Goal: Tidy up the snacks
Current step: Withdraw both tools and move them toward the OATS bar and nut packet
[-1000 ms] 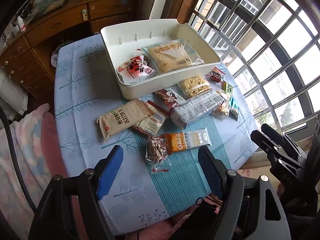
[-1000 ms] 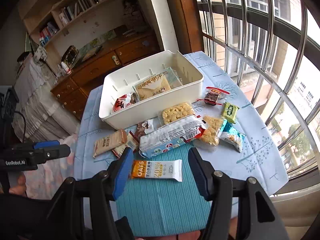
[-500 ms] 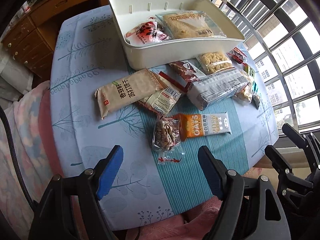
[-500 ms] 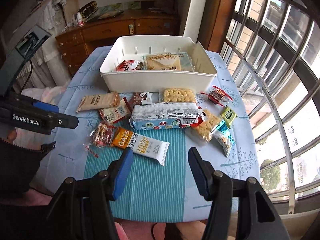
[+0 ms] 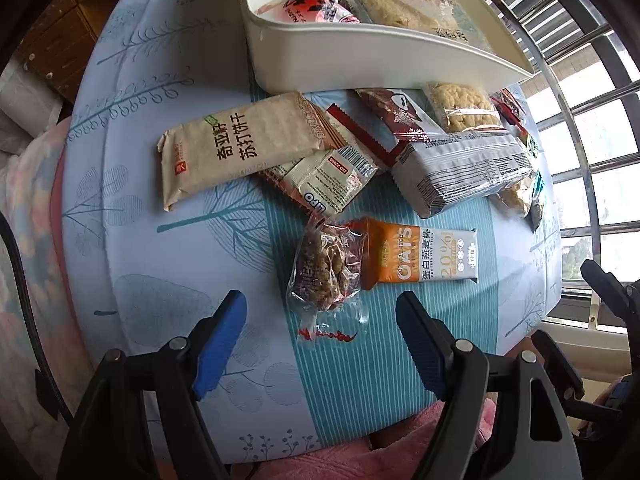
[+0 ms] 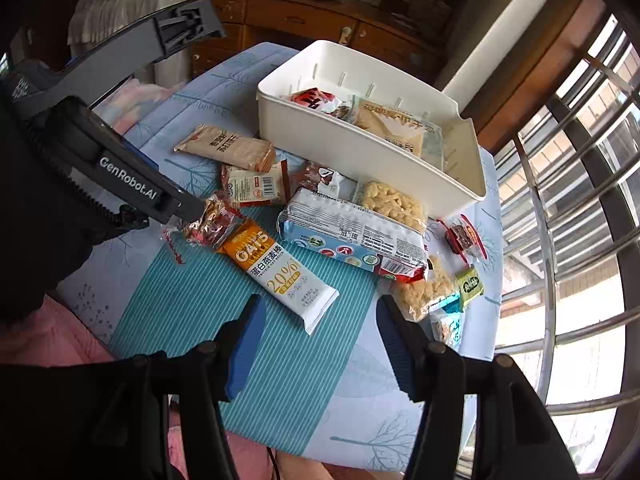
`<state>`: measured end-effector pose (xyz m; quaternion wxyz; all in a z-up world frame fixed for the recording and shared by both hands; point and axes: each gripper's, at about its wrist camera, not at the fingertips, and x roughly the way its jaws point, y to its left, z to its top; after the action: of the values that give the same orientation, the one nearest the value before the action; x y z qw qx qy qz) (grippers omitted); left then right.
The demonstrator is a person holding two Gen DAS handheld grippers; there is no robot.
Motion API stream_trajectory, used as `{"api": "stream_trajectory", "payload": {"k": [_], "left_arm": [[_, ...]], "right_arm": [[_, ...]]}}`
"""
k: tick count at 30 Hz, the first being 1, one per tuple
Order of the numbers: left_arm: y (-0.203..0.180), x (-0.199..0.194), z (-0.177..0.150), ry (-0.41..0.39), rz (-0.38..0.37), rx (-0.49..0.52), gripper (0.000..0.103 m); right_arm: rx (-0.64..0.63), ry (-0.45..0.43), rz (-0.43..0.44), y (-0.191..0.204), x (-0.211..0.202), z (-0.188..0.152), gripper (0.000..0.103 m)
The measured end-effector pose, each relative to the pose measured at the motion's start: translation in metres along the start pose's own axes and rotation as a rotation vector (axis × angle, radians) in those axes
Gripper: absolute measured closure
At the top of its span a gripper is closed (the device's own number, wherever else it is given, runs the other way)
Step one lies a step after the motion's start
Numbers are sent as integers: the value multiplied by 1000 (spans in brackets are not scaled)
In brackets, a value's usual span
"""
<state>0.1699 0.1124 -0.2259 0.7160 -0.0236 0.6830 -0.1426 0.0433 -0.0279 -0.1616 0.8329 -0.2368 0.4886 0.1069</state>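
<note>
I am holding my left gripper [image 5: 320,320] about half open and empty above the clear nut snack packet [image 5: 326,268] at frame centre. My right gripper [image 6: 318,320] is also gaping, gripping nothing, over the oat bar [image 6: 280,270]. The white bin [image 5: 360,60] is sitting at the top.

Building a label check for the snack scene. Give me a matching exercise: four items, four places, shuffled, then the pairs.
Items:
1. oat bar
2. red-and-white packet
3. beige cracker pack
4. clear nut-snack bag

Places:
A. inside the white bin
B. on the table left of the other loose snacks, in the left wrist view
C. on the teal stripe, ahead of the right hand-held gripper
D. between and just beyond the fingers of the left hand-held gripper

Pairs: 1-C, 2-A, 3-B, 4-D
</note>
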Motion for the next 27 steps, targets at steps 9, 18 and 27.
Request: {"api": "stream_trajectory", "payload": {"k": [9, 18, 27], "left_arm": [[-7, 36, 1, 54, 20, -72, 27], [-6, 55, -3, 83, 47, -169, 27], [0, 59, -6, 83, 53, -252, 27]], "right_arm": [[-237, 32, 37, 9, 29, 3, 45], [-383, 78, 131, 16, 69, -1, 45], [-471, 90, 237, 19, 99, 2, 45]]}}
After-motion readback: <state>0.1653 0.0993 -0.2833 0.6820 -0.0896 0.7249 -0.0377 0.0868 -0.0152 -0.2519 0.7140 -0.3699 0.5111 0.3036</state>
